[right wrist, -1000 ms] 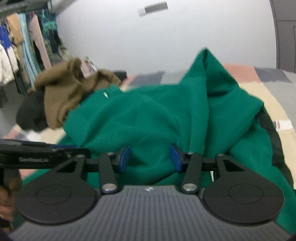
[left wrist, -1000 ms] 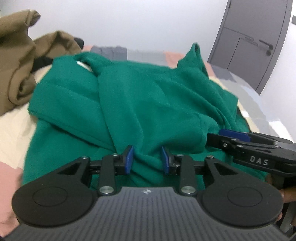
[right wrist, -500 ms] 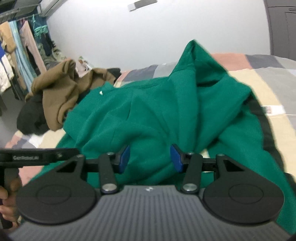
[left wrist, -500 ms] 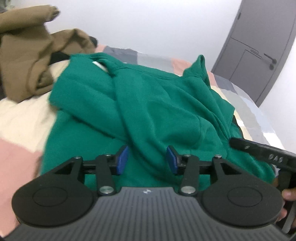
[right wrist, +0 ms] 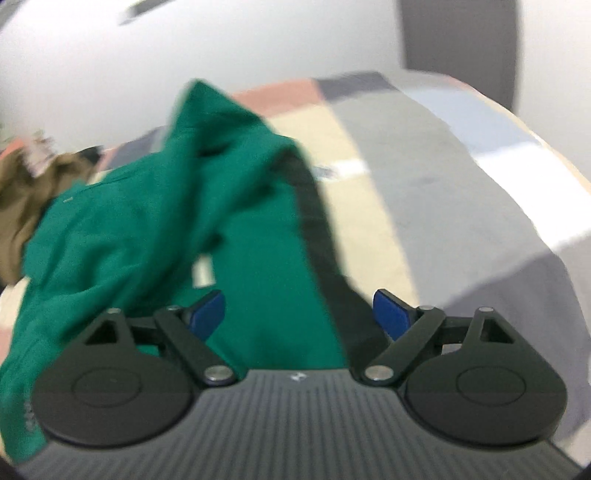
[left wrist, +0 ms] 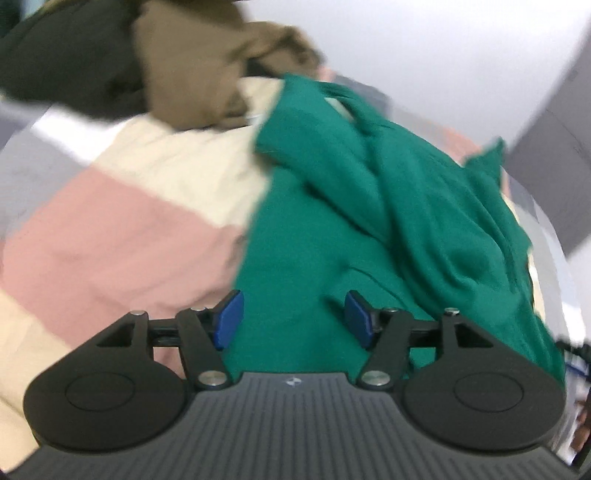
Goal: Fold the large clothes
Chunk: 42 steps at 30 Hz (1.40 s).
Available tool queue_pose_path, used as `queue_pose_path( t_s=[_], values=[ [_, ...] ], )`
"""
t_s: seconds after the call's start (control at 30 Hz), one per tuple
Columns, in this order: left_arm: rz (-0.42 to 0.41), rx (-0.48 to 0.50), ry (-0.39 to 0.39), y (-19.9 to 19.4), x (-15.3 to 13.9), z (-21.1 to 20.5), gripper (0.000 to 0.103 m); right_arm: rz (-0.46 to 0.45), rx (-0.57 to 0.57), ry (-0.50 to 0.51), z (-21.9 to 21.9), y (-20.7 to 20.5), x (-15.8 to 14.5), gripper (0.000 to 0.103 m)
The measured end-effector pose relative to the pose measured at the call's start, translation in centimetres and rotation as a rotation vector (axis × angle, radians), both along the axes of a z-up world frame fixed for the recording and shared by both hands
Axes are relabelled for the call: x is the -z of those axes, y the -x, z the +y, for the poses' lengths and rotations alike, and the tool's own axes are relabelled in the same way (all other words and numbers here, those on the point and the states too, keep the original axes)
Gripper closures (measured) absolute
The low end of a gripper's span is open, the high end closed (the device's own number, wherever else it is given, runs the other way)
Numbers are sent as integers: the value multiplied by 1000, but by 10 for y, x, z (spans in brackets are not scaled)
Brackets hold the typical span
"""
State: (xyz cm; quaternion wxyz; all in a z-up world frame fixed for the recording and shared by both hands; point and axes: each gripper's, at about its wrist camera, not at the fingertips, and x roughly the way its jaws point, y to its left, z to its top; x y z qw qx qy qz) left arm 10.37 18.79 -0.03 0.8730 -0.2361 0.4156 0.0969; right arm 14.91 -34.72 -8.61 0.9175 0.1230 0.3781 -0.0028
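Note:
A large green garment (left wrist: 388,206) lies rumpled in loose folds on the bed. My left gripper (left wrist: 293,319) hovers over its near left edge, blue pads apart and jaws opening, and no cloth is pinched between them. In the right wrist view the green garment (right wrist: 155,221) shows a black band along its right edge. My right gripper (right wrist: 299,314) hangs above that edge, its jaws opening wide, with cloth below the gap and no pad pressing on it. Both views are blurred by motion.
A patchwork bedspread (left wrist: 122,229) of pink, cream and grey covers the bed. Brown and black clothes (left wrist: 192,62) are heaped at the far left. A grey door (right wrist: 461,33) stands in the white wall beyond the bed. The bed's right edge (right wrist: 554,177) drops off.
Both grippers have spread their jaws wider. The left view has swung left onto the pink and cream bedspread; the right view has swung right onto the grey patches. Each has left the other's view.

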Motion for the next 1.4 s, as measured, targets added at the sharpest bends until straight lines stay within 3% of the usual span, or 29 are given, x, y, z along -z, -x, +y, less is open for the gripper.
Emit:
queue_pose_path(
  t_s=[0.1,0.23,0.33,0.53,0.73,0.83,1.0,1.1,1.17,1.3,1.4],
  values=[
    [8,-89,56,5,6,23,35,82,78,-110,-23,-10,15,14],
    [35,-147,144,7,18,38,33,163,130,-181,-35,-20,33,15],
    [60,-179,178,7,28,45,33,206,87,-315,-35,-24,45,12],
    [85,-250,299,9,49,56,33,198,-74,-608,-28,-22,48,12],
    [19,-80,498,9,49,35,33,194,-171,-628,-10,-26,42,12],
    [-1,10,473,10,40,20,33,176,-210,-660,-10,-24,39,12],
    [145,-6,387,8,55,9,33,225,-173,-597,-8,-23,46,12],
    [140,12,389,9,53,6,34,254,-117,-499,-9,-23,49,15],
    [108,50,449,11,49,3,34,260,-135,-477,-2,-25,51,15],
    [50,128,482,17,39,-6,34,249,-195,-565,-3,-24,49,12],
    [118,111,438,15,49,-12,34,243,-235,-572,1,-24,47,12]
  ],
)
